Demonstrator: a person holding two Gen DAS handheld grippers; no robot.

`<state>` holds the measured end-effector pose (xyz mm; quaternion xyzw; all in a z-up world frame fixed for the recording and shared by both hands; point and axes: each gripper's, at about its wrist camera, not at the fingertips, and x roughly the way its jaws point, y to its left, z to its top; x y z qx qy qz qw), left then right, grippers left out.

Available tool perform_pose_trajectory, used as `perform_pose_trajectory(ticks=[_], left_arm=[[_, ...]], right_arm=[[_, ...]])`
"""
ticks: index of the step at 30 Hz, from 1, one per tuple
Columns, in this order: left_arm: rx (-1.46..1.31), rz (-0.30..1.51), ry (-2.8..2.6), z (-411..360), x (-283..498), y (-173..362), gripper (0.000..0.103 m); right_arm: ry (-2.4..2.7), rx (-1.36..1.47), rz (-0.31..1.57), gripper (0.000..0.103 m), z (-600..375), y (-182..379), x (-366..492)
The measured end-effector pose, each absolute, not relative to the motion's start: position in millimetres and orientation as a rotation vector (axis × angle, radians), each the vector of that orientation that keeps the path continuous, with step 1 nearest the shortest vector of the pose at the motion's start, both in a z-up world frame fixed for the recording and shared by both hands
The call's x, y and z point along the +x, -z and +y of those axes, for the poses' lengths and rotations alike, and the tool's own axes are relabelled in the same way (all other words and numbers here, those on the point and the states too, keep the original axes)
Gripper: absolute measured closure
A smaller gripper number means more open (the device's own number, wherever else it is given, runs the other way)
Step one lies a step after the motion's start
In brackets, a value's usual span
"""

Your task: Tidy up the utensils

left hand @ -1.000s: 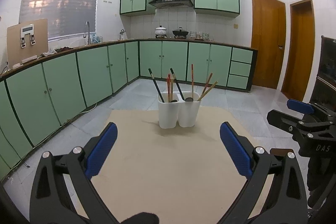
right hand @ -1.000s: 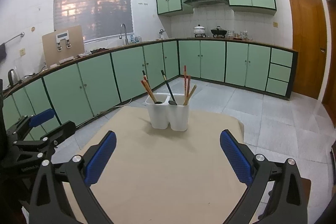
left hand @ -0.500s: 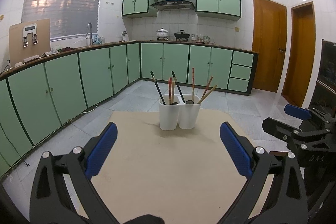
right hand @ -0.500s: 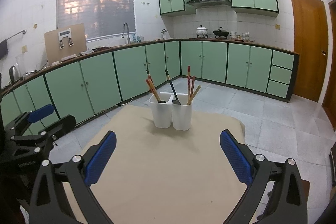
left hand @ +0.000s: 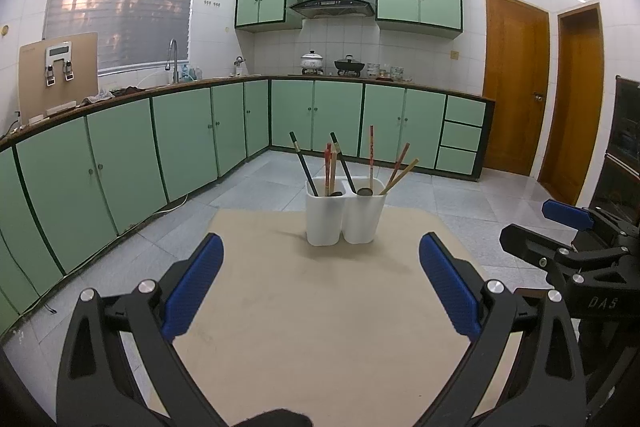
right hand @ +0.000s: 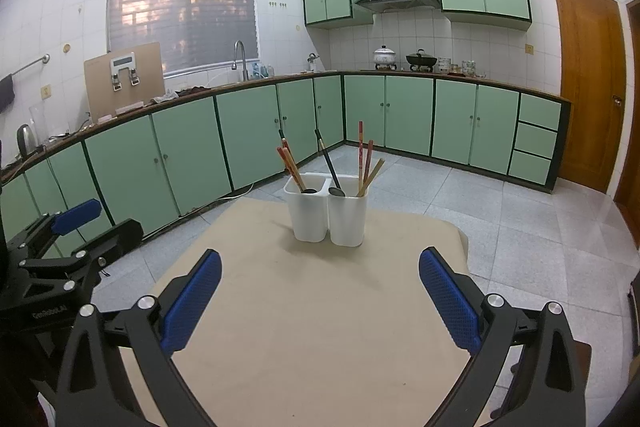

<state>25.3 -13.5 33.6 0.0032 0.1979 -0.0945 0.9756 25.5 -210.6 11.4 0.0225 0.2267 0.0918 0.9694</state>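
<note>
A white two-compartment utensil holder (left hand: 344, 219) (right hand: 327, 213) stands at the far end of a beige table (left hand: 320, 315) (right hand: 316, 315). Each compartment holds chopsticks (left hand: 371, 157) (right hand: 361, 154) and a black spoon (left hand: 348, 169) (right hand: 330, 165). My left gripper (left hand: 320, 281) hangs open over the near half of the table with nothing between its blue pads. My right gripper (right hand: 320, 291) is open and empty too, well short of the holder. In the left wrist view the right gripper (left hand: 568, 227) shows at the right edge; in the right wrist view the left gripper (right hand: 76, 223) shows at the left edge.
Green kitchen cabinets (left hand: 180, 143) line the walls behind, with a grey tiled floor (left hand: 460, 195) around the table. Wooden doors (left hand: 516, 95) stand at the right. A dark cabinet (left hand: 624, 155) sits at the far right.
Both grippers have tilted up and drawn back a little, so the holder sits lower and smaller in view. Both stay open and empty.
</note>
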Motion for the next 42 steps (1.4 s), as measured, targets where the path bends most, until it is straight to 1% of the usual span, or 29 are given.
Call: perform_pose_trajectory(ticks=[36, 42], left_arm=[[0.006, 0.404, 0.191, -14.4, 25.1, -31.6, 0.008], [0.005, 0.408, 0.193, -13.4, 26.7, -24.4, 0.007]], right_arm=[[-0.185, 0.043, 0.462, 0.006, -208.3, -9.2, 28.0], [-0.185, 0.043, 0.464, 0.006, -207.6, -5.5, 28.4]])
